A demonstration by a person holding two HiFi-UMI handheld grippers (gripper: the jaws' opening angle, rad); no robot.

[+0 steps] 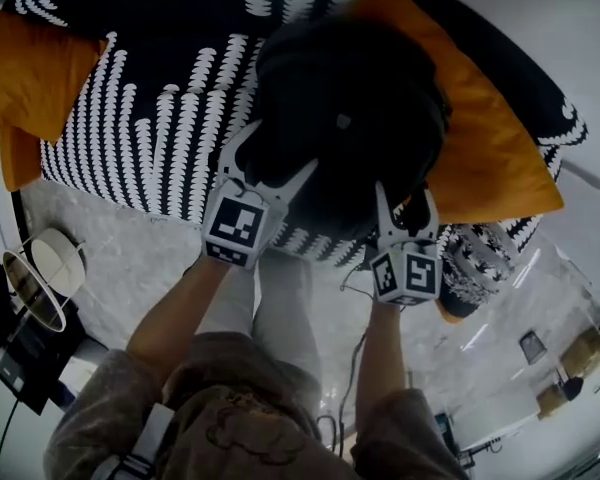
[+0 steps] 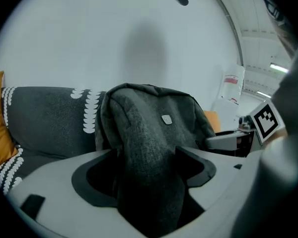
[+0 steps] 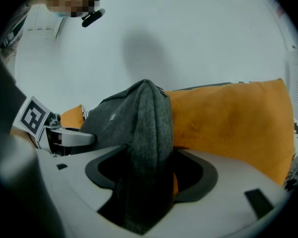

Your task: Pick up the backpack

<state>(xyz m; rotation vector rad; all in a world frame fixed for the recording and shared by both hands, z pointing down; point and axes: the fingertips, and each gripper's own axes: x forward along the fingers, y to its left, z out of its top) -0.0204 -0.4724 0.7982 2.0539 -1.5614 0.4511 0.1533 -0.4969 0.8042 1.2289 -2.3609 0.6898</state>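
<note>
A dark grey backpack (image 1: 350, 98) stands on a sofa with a black cover printed with white rows (image 1: 150, 118), leaning against an orange cushion (image 1: 480, 148). My left gripper (image 1: 283, 148) reaches into the backpack's near left side. In the left gripper view a thick grey fold of the backpack (image 2: 149, 118) runs down between the wide jaws of the left gripper (image 2: 146, 167). My right gripper (image 1: 407, 193) is at the near right side. There a narrower fold of the backpack (image 3: 139, 113) hangs between the spread jaws of the right gripper (image 3: 149, 167), with the orange cushion (image 3: 228, 118) just behind.
A second orange cushion (image 1: 30, 68) lies at the sofa's left end. On the pale marble floor (image 1: 130, 258) to the left are a round white object (image 1: 50, 263) and dark equipment. Cables trail on the floor by the person's legs.
</note>
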